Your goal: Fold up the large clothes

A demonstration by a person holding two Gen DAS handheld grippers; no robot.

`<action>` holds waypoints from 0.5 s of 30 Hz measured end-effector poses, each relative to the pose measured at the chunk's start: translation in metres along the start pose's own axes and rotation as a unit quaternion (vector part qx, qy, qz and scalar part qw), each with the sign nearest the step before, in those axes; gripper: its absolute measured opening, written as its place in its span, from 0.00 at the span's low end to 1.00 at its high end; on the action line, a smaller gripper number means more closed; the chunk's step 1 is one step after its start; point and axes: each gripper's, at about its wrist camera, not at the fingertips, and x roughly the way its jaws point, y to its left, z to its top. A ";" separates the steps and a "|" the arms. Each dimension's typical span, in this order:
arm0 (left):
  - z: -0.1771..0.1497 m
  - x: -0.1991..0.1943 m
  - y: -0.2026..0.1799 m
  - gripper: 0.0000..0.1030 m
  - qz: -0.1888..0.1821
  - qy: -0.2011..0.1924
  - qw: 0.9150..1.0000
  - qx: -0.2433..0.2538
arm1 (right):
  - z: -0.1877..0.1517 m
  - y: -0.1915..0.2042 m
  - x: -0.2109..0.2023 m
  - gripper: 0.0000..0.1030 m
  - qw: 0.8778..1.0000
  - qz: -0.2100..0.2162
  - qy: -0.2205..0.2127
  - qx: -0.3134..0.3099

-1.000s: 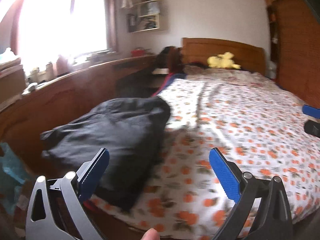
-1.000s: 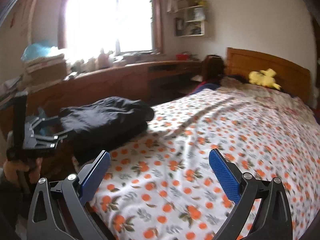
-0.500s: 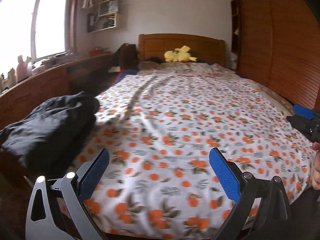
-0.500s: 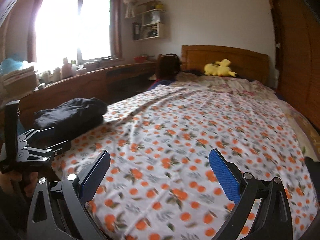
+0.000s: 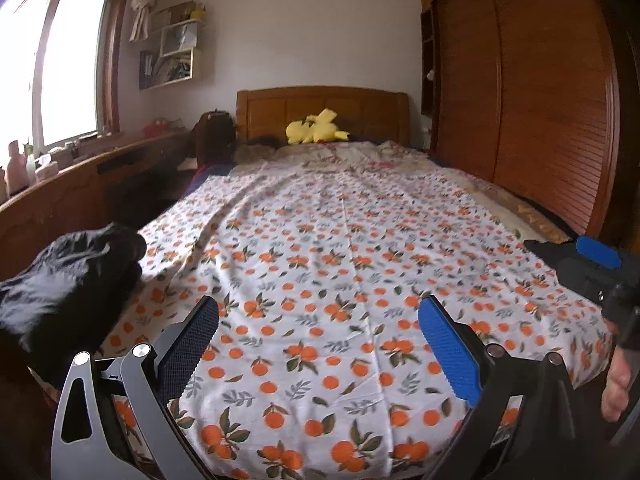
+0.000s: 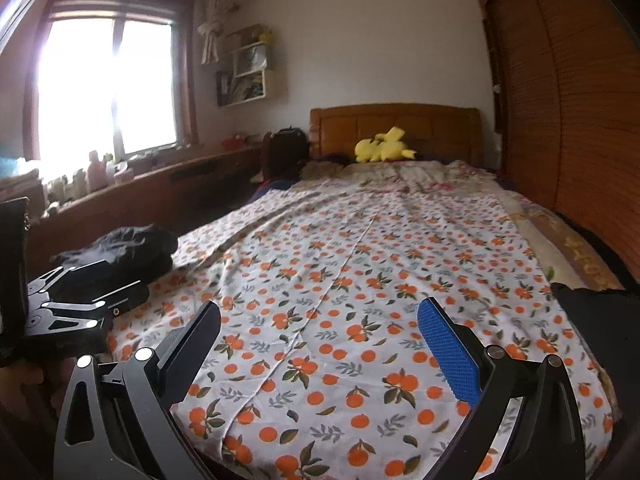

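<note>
Fingers on both tools stand spread wide with nothing between them: the left gripper (image 5: pixel 318 336) and the right gripper (image 6: pixel 320 338) each hang above the foot of the bed (image 5: pixel 344 240), clear of its orange-print sheet.

Change noted over the last second: both views have swung away from the dark garment (image 5: pixel 68 280) and now face straight up the bed toward the headboard (image 5: pixel 320 110). A second ago the left tool pointed at that garment from close by; now the garment sits off at the left edge of the bed, near the foot, bunched into a compact bundle. In the right wrist view it lies beyond the left tool, with no finger touching it.

Finding: the bundle looks already folded and set aside, though the layers cannot be checked from here. A second dark item (image 6: pixel 592 312) shows at the right edge of the bed near the foot; what it is cannot be told. The middle of the bed is bare sheet, with a yellow plush toy (image 5: pixel 316 128) against the headboard.

Judgement: the turn toward open sheet suggests one piece is finished and the next one is due to be fetched.
</note>
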 end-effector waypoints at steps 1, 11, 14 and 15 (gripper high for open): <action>0.004 -0.006 -0.003 0.98 -0.002 -0.004 1.000 -0.001 | 0.002 0.000 -0.008 0.93 1.000 -0.003 -0.007 0.003; 0.025 -0.067 -0.020 0.98 -0.006 -0.043 0.999 0.009 | 0.019 0.000 -0.059 0.93 0.998 -0.022 -0.051 0.014; 0.028 -0.082 -0.023 0.98 -0.009 -0.053 0.999 0.008 | 0.021 0.000 -0.069 0.93 0.998 -0.033 -0.058 0.015; 0.029 -0.086 -0.024 0.98 -0.010 -0.055 0.998 0.007 | 0.022 0.001 -0.071 0.93 0.997 -0.037 -0.060 0.015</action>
